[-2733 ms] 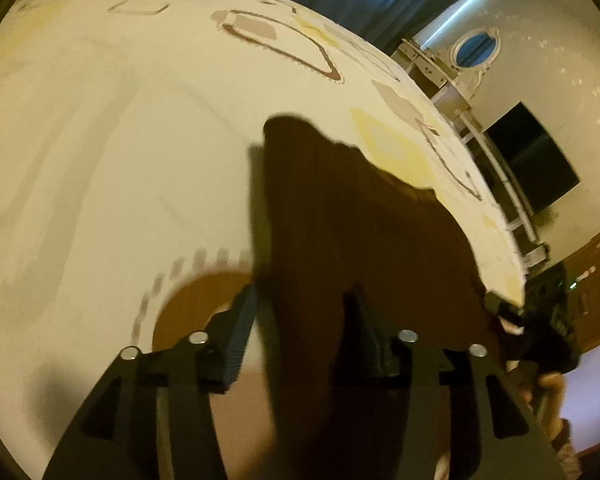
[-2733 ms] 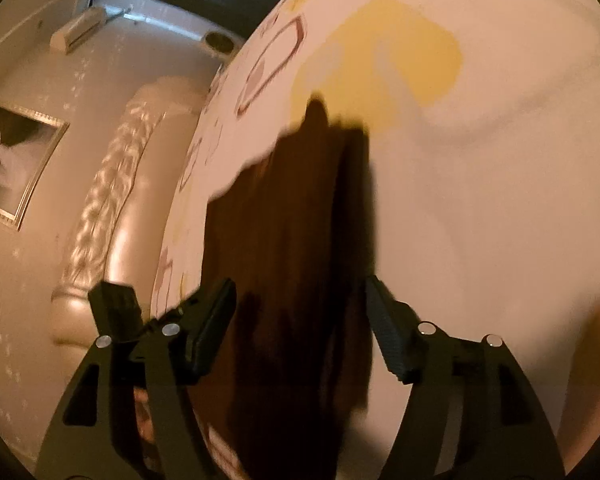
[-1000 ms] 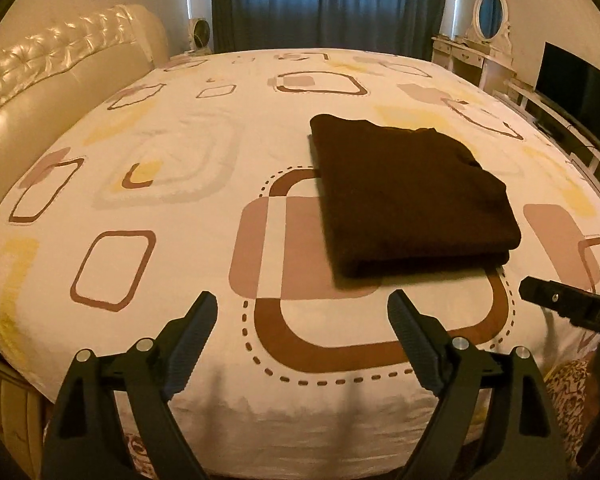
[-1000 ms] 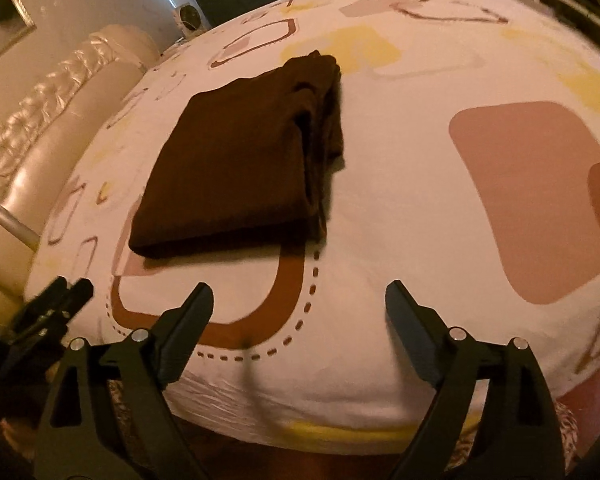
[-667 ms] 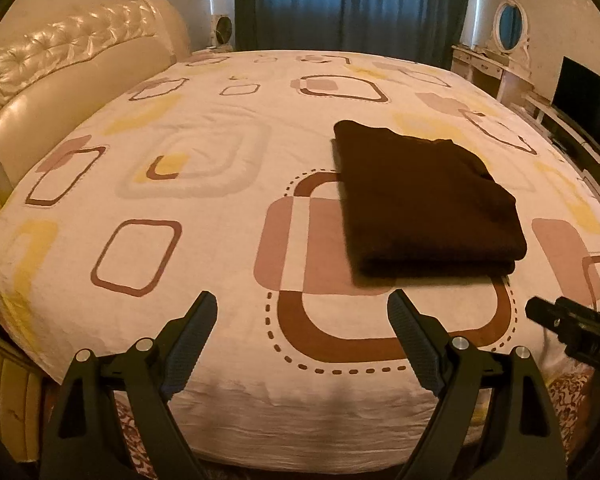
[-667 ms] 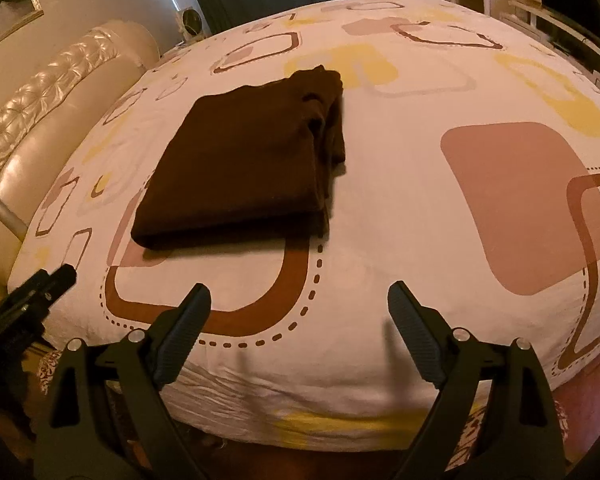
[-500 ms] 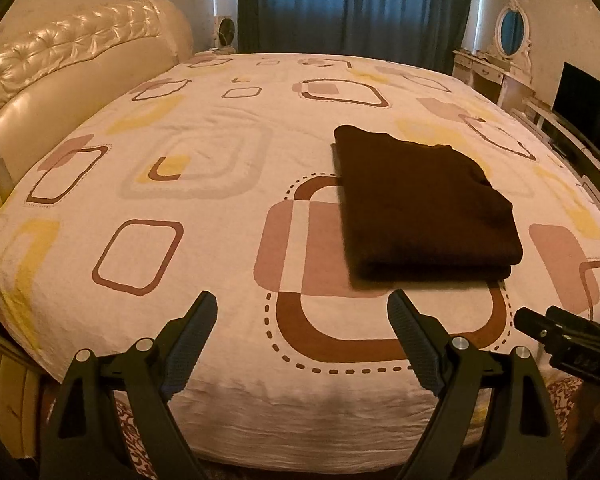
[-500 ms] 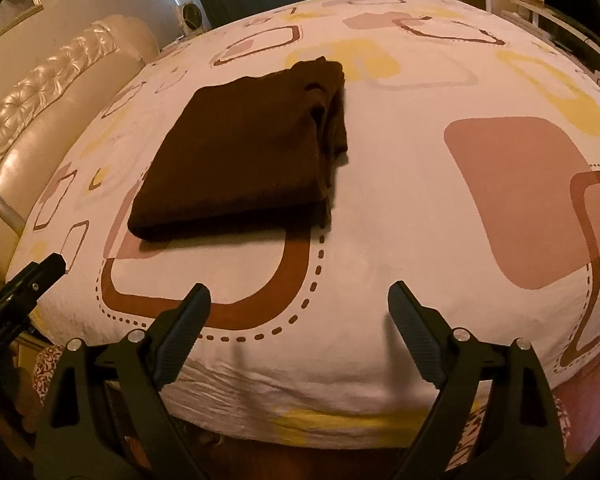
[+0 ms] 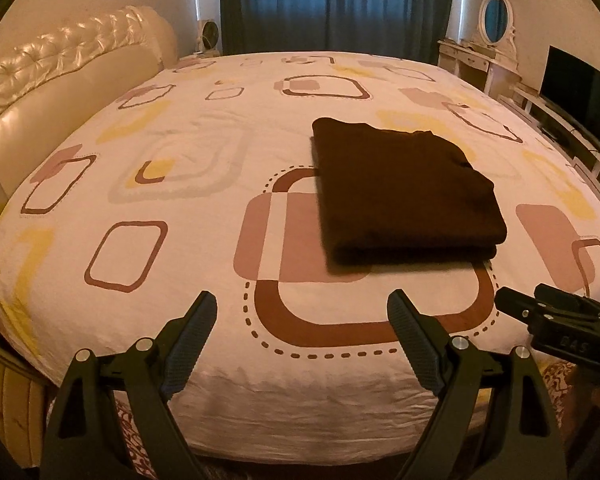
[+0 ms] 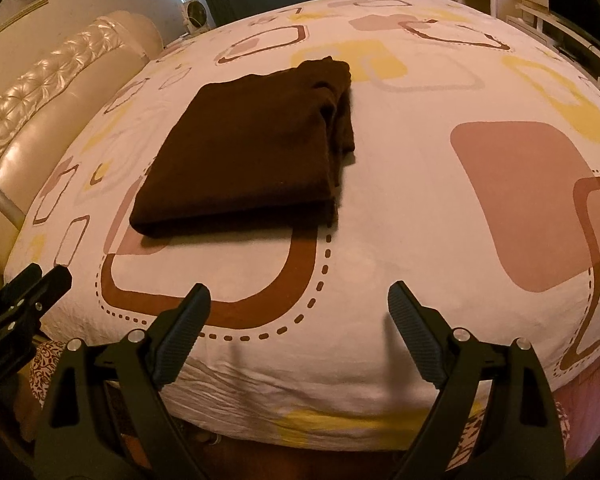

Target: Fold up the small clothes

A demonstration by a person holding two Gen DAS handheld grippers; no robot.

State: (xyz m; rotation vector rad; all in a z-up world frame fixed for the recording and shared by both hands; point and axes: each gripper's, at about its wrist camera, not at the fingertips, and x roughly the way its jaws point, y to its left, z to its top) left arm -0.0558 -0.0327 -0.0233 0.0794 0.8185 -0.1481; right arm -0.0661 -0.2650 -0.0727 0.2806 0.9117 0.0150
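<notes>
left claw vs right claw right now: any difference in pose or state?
Little differs. The left claw hangs off the bed's near edge with the folded brown garment ahead to its right; the right claw has the garment ahead to its left. The left claw points more level across the bed; the right claw tilts down more. Shared: both open, empty, clear of the garment.

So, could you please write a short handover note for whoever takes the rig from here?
Left gripper: fingers open, holding nothing, hovering off the near edge of the bed.
Right gripper: fingers open, holding nothing, also off the near edge.
Brown garment: folded into a compact rectangle, lying flat on the patterned bedsheet, touched by neither gripper.
Done: this piece looks fully folded, though its right-hand layers sit slightly uneven.
Left: no other clothes in view; perhaps tidy that edge.
</notes>
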